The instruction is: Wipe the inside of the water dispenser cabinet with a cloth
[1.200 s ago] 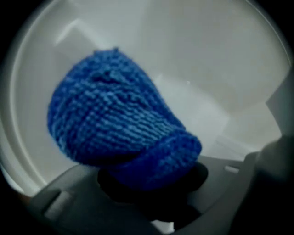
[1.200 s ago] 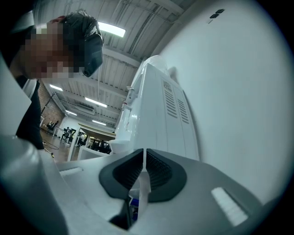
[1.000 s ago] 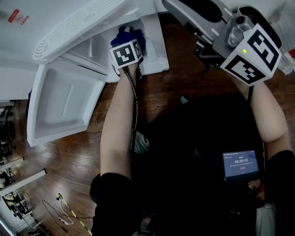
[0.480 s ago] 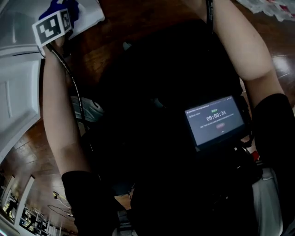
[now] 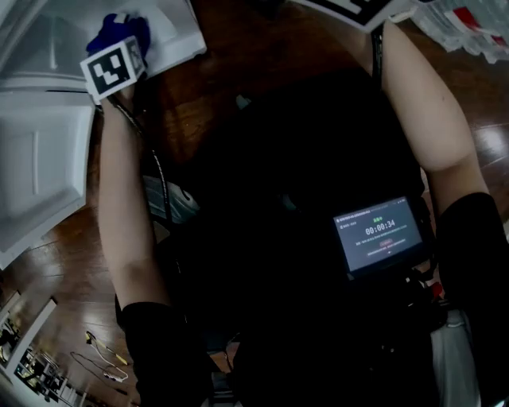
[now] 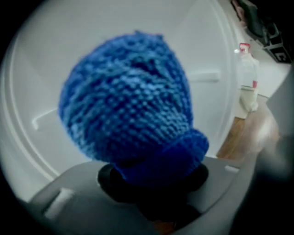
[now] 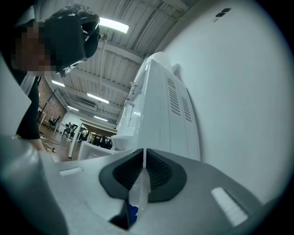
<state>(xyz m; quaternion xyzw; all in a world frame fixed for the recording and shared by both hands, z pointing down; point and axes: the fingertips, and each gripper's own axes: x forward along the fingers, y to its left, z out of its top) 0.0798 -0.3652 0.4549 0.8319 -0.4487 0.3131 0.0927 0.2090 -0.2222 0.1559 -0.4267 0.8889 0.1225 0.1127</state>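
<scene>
My left gripper (image 6: 151, 176) is shut on a bunched blue knitted cloth (image 6: 128, 105), which fills most of the left gripper view. Behind the cloth lies the white inner wall of the cabinet (image 6: 41, 69). In the head view the left gripper's marker cube (image 5: 111, 67) sits at the cabinet's opening (image 5: 48, 48), with the cloth (image 5: 119, 30) just beyond it. My right gripper (image 7: 143, 156) is shut with nothing between its pads. It points upward at the tall white water dispenser (image 7: 161, 105). Only a sliver of the right gripper's cube (image 5: 350, 6) shows at the head view's top edge.
The cabinet's white door (image 5: 40, 167) hangs open at the left over the dark wooden floor (image 5: 64, 246). A small lit screen (image 5: 378, 233) hangs at the person's front. A white bottle with a red cap (image 6: 248, 82) stands right of the cabinet. A person stands at the left of the right gripper view.
The head view has swung down toward the person's body, so the right gripper's cube has slid off the top edge. The left gripper keeps hold of the cloth at the cabinet.
</scene>
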